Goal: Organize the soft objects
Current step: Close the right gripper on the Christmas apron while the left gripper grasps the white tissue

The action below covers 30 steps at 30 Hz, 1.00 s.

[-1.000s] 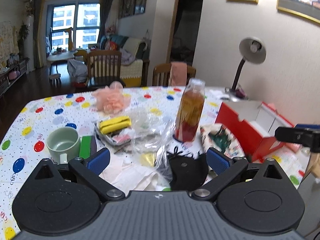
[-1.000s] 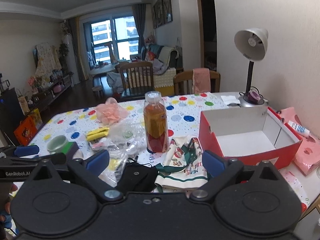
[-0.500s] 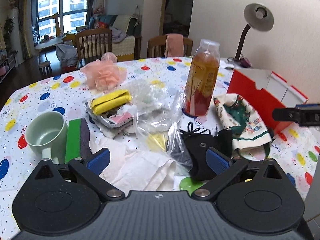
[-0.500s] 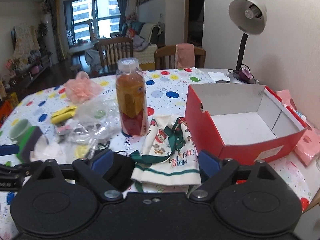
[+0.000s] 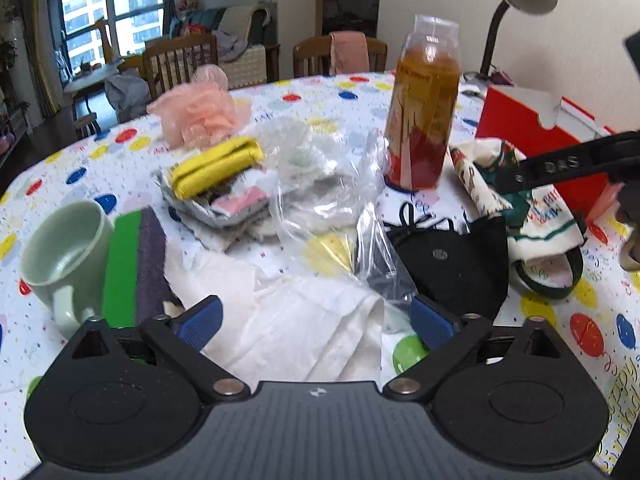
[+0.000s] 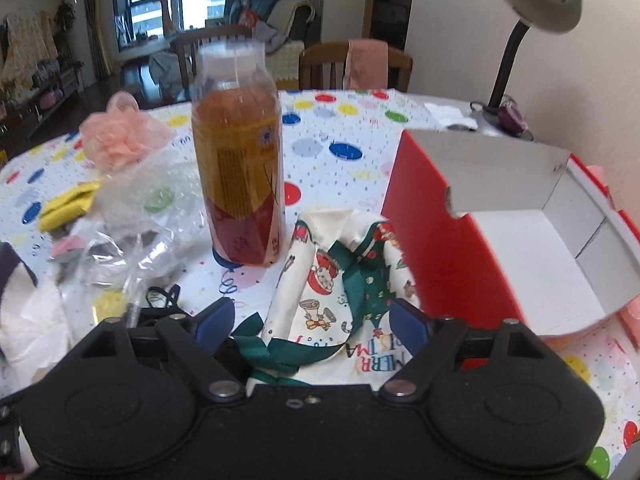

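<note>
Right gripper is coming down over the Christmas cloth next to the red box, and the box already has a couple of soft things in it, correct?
Not quite. The right wrist view shows the red box empty, its white floor bare. The rest stands: the right gripper, jaws closing, is over the Christmas cloth beside the box.

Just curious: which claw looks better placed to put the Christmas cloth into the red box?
Probably the right claw: the cloth lies between its closing jaws, not yet pinched, with the box beside it. The left claw hovers over a white cloth.
</note>
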Available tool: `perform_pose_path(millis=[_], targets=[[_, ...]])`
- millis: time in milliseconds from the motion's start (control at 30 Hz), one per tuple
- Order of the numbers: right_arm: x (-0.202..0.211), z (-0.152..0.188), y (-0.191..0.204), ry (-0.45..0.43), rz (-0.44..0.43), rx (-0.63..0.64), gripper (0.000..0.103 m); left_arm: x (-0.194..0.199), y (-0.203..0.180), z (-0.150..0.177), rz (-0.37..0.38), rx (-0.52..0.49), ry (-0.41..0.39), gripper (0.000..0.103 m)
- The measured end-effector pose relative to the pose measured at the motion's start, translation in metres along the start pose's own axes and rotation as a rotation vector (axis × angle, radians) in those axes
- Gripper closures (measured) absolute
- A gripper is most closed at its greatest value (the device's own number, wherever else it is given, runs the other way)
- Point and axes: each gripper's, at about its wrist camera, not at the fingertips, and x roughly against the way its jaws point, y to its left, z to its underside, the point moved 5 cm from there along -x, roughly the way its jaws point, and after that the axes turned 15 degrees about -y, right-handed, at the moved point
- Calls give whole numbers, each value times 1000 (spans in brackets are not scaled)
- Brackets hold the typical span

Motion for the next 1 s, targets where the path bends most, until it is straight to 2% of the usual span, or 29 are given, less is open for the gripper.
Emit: perform_pose_path(millis=[167, 267, 467, 600, 667, 733, 767, 867, 967, 1000], targets=[[-21, 9, 4, 41, 16, 29, 21, -7, -6, 8, 11, -39, 18, 5], [-32, 12, 7, 58, 24, 46, 27, -10, -5, 12, 7, -38, 29, 5], [-46, 17, 9, 96, 25, 53, 32, -16, 0, 17, 5, -12, 58, 13], [-53, 19, 7, 125, 29, 18, 44, -18, 2, 17, 2, -8, 70, 22], [-55, 20, 7, 133, 27, 6, 49, -19, 3, 17, -3, -12, 73, 23], [-57, 20, 6, 136, 18, -9, 57, -21, 4, 18, -5, -10, 83, 32], [-58, 20, 6, 139, 11, -19, 59, -22, 5, 19, -7, -11, 91, 40], [-57, 19, 8, 132, 6, -27, 67, -23, 9, 21, -10, -2, 104, 47], [-55, 17, 9, 118, 6, -24, 74, -24, 12, 21, -15, 2, 110, 61], [-54, 17, 9, 112, 5, -26, 81, -24, 13, 20, -16, 7, 110, 64]])
